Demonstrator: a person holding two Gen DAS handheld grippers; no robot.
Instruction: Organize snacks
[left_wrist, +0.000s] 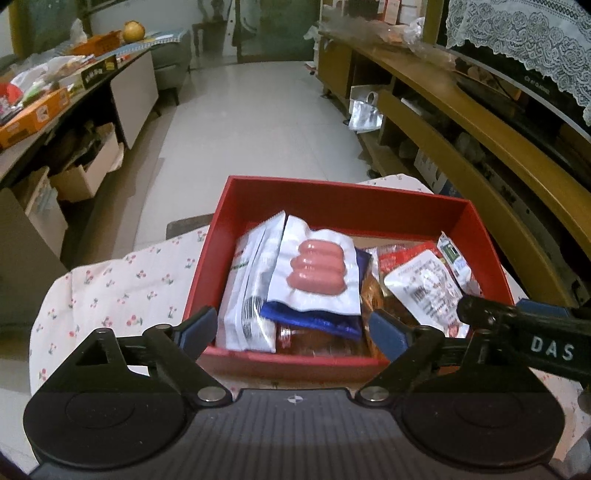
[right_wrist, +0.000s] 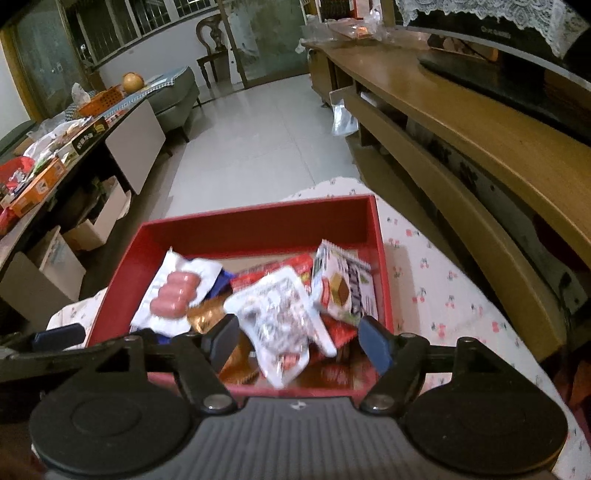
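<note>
A red box on a cherry-print cloth holds several snack packets. A white pack of pink sausages lies on top at the left, over a white bag and a blue packet. A clear-white packet and a wafer pack lie at the right. My left gripper is open above the box's near edge, empty. My right gripper is open and nothing is clamped between its fingers; the clear-white packet lies beneath it.
The cherry-print cloth covers the small table. A long wooden TV bench runs along the right. A cluttered counter stands at the left, with cardboard boxes under it. Pale tiled floor lies ahead.
</note>
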